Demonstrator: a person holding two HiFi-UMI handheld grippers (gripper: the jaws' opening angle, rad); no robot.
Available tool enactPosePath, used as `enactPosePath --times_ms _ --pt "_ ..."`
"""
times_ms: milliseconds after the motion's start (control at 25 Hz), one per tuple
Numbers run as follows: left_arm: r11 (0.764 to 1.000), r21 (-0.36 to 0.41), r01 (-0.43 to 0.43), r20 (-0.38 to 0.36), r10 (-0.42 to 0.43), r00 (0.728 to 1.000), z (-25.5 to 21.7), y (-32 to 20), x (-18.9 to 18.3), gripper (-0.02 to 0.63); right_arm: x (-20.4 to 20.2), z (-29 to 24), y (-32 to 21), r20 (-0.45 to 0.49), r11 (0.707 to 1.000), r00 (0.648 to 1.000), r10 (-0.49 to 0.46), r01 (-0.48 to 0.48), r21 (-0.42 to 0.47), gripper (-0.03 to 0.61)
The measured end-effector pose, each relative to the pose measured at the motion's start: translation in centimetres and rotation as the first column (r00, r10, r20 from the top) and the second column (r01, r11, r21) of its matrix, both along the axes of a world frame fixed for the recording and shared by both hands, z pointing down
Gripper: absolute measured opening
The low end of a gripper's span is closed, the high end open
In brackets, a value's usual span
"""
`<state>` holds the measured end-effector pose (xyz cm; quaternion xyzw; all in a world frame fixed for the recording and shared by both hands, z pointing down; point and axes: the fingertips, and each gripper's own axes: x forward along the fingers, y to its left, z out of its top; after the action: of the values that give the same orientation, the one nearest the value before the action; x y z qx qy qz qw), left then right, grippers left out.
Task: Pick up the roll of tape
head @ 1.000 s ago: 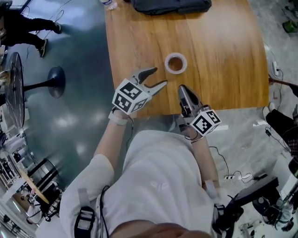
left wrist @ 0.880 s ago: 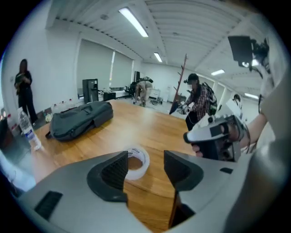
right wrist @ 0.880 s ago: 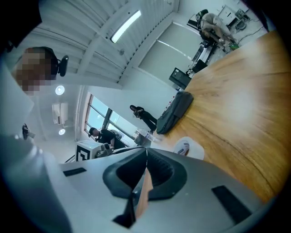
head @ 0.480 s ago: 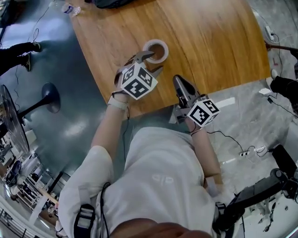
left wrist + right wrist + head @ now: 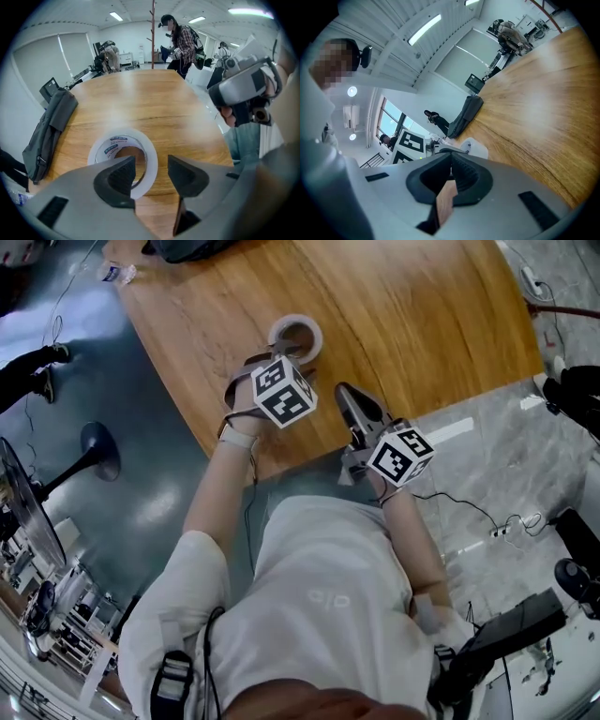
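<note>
L tool: jaws part-open, straddling tape's near wall; one pad over the core hole, other outside the ring. Not clamped; can't tell if touching.
R tool: jaws shut, nothing between them. Hovers over worktop's near edge, just beside L tool.
Tape: white roll, flat on worktop near its left edge, right at L tool's tips.
Bag: dark, at worktop's far end, well apart from tape.
</note>
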<state>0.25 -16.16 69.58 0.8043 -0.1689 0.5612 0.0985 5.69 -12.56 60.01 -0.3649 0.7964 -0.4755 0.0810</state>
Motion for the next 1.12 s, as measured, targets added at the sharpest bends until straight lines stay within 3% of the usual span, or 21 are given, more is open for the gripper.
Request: enactPosePath --times_ms 280,600,760,920,1120 --pt "0.999 -0.001 -0.047 0.116 0.047 0.992 2.0 -0.7 -0.5 0.145 0.0 0.6 -0.7 -0.005 1.000 1.000 0.001 -0.001 -0.003 0.021" --pt "0.985 -0.057 -0.163 0.214 0.171 0.962 3.1 -0.3 -0.2 0.141 1.1 1.3 -0.6 0.004 1.000 1.000 0.019 -0.018 -0.016 0.021" --pt "0.963 -0.114 -0.242 0.282 0.265 0.922 3.6 0.2 -0.6 0.142 1.3 1.3 -0.7 0.006 1.000 1.000 0.017 -0.017 -0.018 0.021" --pt "0.932 -0.155 -0.329 0.371 0.364 0.854 4.4 0.5 -1.2 0.141 1.2 1.3 -0.8 0.009 1.000 1.000 0.012 -0.012 -0.018 0.021" --pt "0.901 -0.152 -0.405 0.455 0.428 0.781 5.3 0.2 -1.5 0.142 1.3 0.9 -0.9 0.013 1.000 1.000 0.010 -0.010 -0.013 0.021"
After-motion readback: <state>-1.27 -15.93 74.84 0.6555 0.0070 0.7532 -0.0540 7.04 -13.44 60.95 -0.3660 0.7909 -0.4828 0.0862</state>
